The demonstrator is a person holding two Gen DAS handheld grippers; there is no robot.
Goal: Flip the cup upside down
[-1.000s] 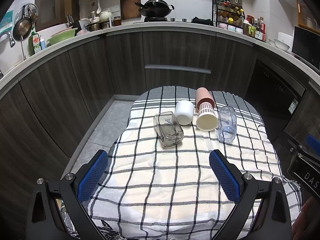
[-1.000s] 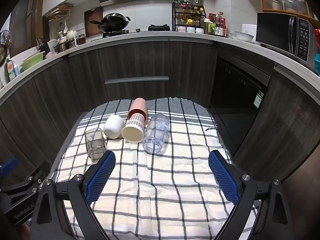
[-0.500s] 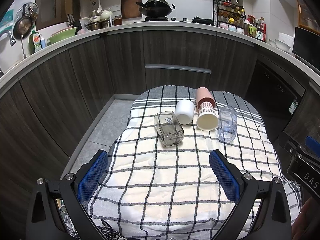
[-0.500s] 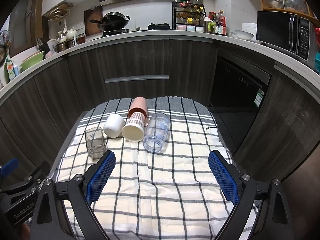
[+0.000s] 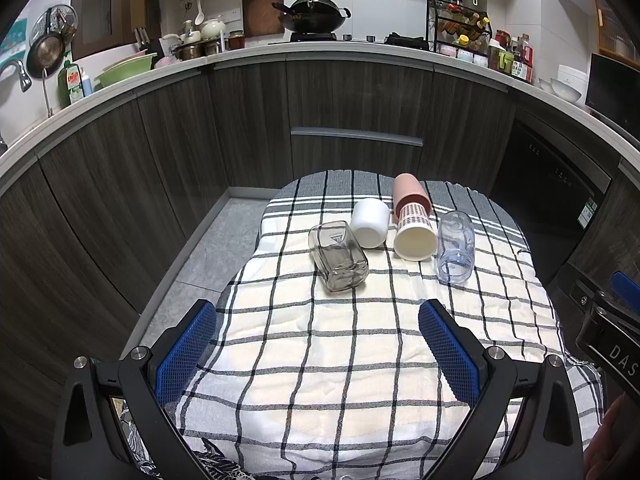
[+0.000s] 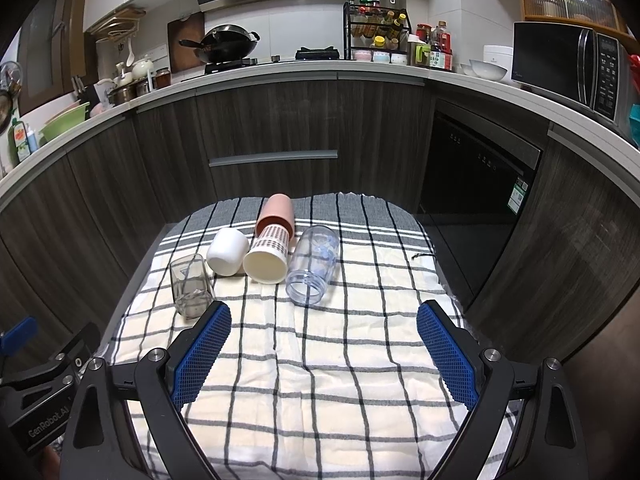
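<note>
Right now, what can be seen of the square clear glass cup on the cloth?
The square glass cup is clear, empty, with a faint triangular mark on its base. It lies on its side on the checked cloth, mouth toward the cameras, leftmost of the row, just left of the white cup; contact between them is unclear. Nothing grips it.

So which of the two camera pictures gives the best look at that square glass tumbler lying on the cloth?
The left wrist view. There the square glass tumbler lies near the middle, unobstructed, its base and open mouth both clear. In the right wrist view it sits off to the left, seen more end-on, just beyond one blue finger pad of the right gripper.
</note>
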